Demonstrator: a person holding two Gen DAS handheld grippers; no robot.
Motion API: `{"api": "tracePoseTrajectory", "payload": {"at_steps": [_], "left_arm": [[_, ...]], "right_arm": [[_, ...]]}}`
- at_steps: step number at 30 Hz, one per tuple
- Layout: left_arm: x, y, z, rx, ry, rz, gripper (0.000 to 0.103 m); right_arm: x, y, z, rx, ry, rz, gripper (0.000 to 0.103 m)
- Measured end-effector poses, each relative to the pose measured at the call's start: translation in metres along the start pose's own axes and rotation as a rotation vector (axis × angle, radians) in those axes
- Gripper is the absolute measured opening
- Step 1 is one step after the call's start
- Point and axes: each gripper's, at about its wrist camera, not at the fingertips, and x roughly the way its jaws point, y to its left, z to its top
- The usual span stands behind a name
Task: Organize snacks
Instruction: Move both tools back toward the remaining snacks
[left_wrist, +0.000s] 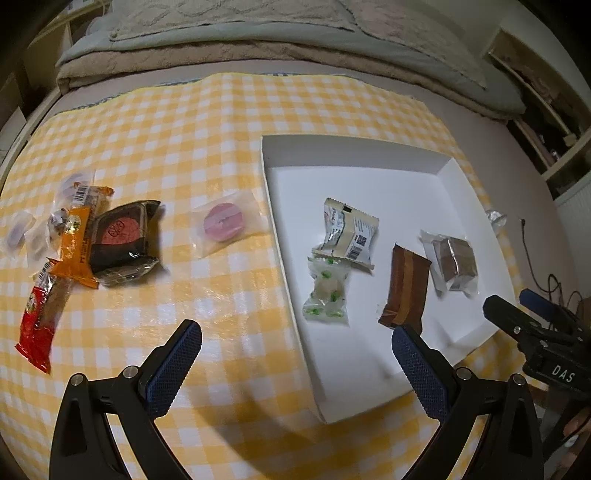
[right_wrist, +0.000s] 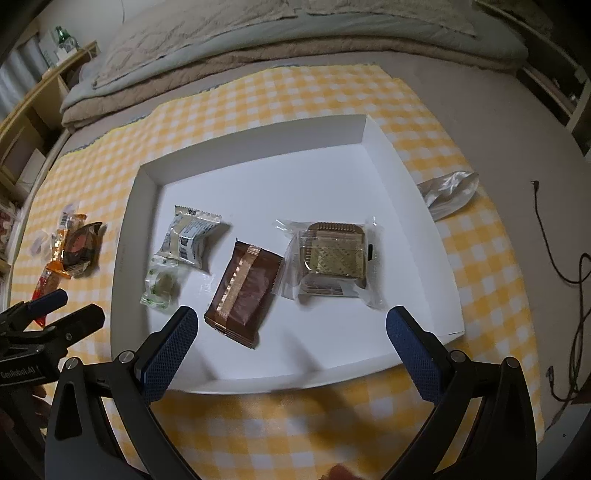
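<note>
Four snacks lay inside the white tray (right_wrist: 410, 184) on the yellow checked cloth (left_wrist: 192, 122): a silver-and-cream packet (right_wrist: 192, 236) toward the far left, a clear green-dotted candy wrapper (right_wrist: 160, 286) just in front of it and touching it, a brown striped packet (right_wrist: 243, 295) in the middle, and a clear-wrapped pastry in a gold tray (right_wrist: 332, 258) to the right. The brown packet and the gold pastry sat near each other but apart.

Over on the left wrist view, the rest of the snacks waited outside the tray. A pink round sweet in a clear wrapper (left_wrist: 223, 223) lay alone on the cloth, just beside the tray's left wall. Further left came a heap: a dark packet with a red circle (left_wrist: 123, 240), an orange packet (left_wrist: 75, 251) leaning against it, a red packet (left_wrist: 40, 325) nearest the camera, and some small clear-wrapped pieces (left_wrist: 22, 229) behind, too blurred to name.

Both tools were empty. The left gripper (left_wrist: 295, 339) hung above the cloth at the tray's near left corner, jaws spread wide, nothing between them. The right gripper (right_wrist: 291, 325) hovered over the tray's near edge, jaws just as wide, gripping nothing. A crumpled clear wrapper (right_wrist: 448, 190) lay on the cloth beyond the tray's right wall.
</note>
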Motion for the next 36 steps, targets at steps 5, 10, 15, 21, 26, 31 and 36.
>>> {"api": "tracePoseTrajectory", "payload": {"at_steps": [5,10,15,21,26,31,36], "left_arm": [[-0.011,0.007,-0.006,0.009,-0.01,0.01,0.103],[-0.02,0.022,-0.012,0.007,-0.001,0.03,0.103],[-0.037,0.047,-0.016,-0.019,-0.021,0.044,0.103],[-0.062,0.09,-0.024,-0.045,-0.059,0.084,0.103],[-0.083,0.132,-0.032,-0.094,-0.091,0.12,0.103],[-0.106,0.171,-0.039,-0.135,-0.135,0.127,0.103],[-0.126,0.198,-0.047,-0.12,-0.181,0.163,0.103]], "right_arm": [[-0.007,-0.003,-0.002,0.015,-0.008,-0.014,0.103],[-0.011,-0.007,-0.005,0.032,0.008,-0.03,0.103],[-0.019,-0.007,-0.006,0.073,-0.006,-0.035,0.103],[-0.026,0.005,0.0,0.079,-0.027,-0.014,0.103],[-0.023,0.028,0.005,0.046,-0.041,-0.007,0.103],[-0.023,0.059,0.013,0.017,-0.079,0.049,0.103],[-0.021,0.105,0.023,-0.039,-0.107,0.11,0.103]]}}
